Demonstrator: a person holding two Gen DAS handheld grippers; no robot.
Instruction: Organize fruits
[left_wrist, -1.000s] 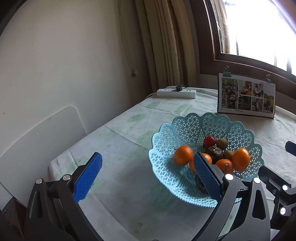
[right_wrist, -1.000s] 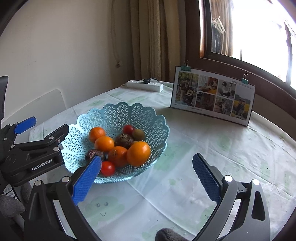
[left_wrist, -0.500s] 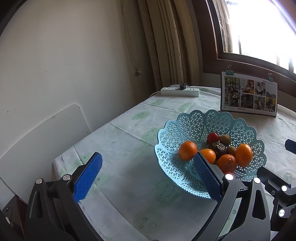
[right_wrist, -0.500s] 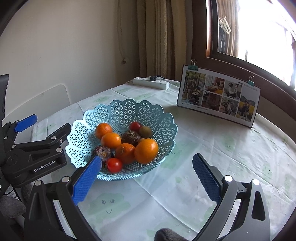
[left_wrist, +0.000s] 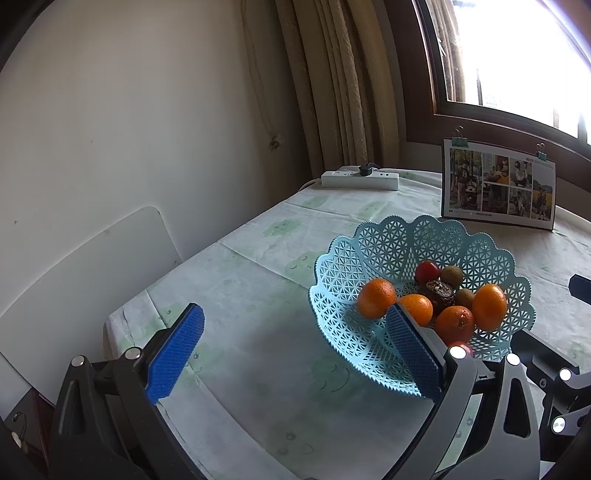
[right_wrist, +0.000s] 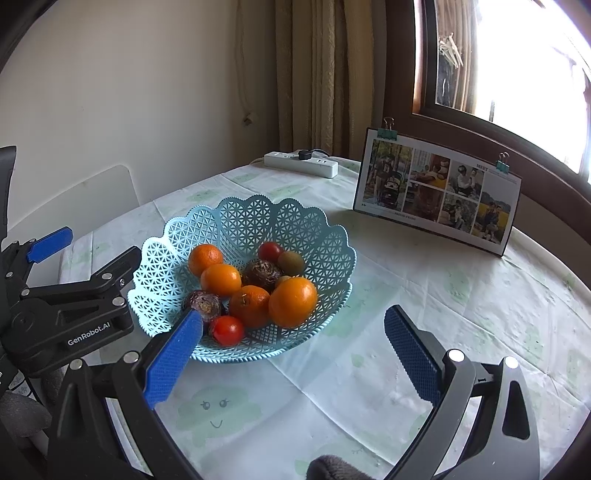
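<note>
A light blue lattice basket (left_wrist: 347, 280) (right_wrist: 255, 218) stands on the table, filled with fruit: several oranges (left_wrist: 376, 298) (right_wrist: 292, 302), red tomatoes (right_wrist: 226, 330) (left_wrist: 426, 271), small green-brown kiwis (right_wrist: 290, 261) and dark wrinkled passion fruits (right_wrist: 264, 272). My left gripper (left_wrist: 295, 350) hovers open and empty at the basket's near-left side. My right gripper (right_wrist: 293, 354) hangs open and empty over the cloth in front of the basket. The left gripper's black body (right_wrist: 70, 306) shows in the right wrist view, left of the basket.
A patterned pale cloth (right_wrist: 424, 295) covers the table. A clipped photo board (right_wrist: 437, 188) (left_wrist: 498, 184) stands behind the basket under the window. A white power strip (left_wrist: 360, 179) (right_wrist: 301, 164) lies at the far edge by the curtain. A white chair back (left_wrist: 81, 273) stands at left.
Both grippers have pulled back and risen away from the basket, which now sits farther off in both views. Jaws stay open; no fruit has moved.
</note>
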